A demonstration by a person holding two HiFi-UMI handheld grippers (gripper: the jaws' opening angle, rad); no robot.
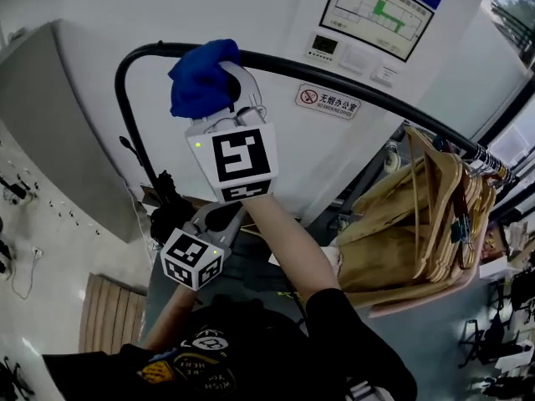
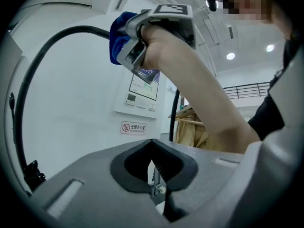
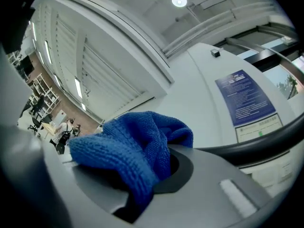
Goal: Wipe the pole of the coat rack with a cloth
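Note:
The coat rack's black pole (image 1: 351,86) curves up at the left and runs right along the white wall. A blue knitted cloth (image 1: 199,78) is bunched against the top of that bend, with my right gripper (image 1: 234,82) shut on it. In the right gripper view the cloth (image 3: 133,148) fills the jaws, and the pole (image 3: 266,144) passes just behind. My left gripper (image 1: 219,218) hangs lower, below the right forearm, shut and empty. From the left gripper view, the pole (image 2: 28,89) arcs up to the cloth (image 2: 118,39) and the right gripper (image 2: 132,44) above.
Several wooden hangers with beige garments (image 1: 426,224) hang on the pole's right part. A no-smoking sign (image 1: 328,100) and a wall panel (image 1: 324,47) are on the white wall behind. A grey partition (image 1: 58,124) stands at the left.

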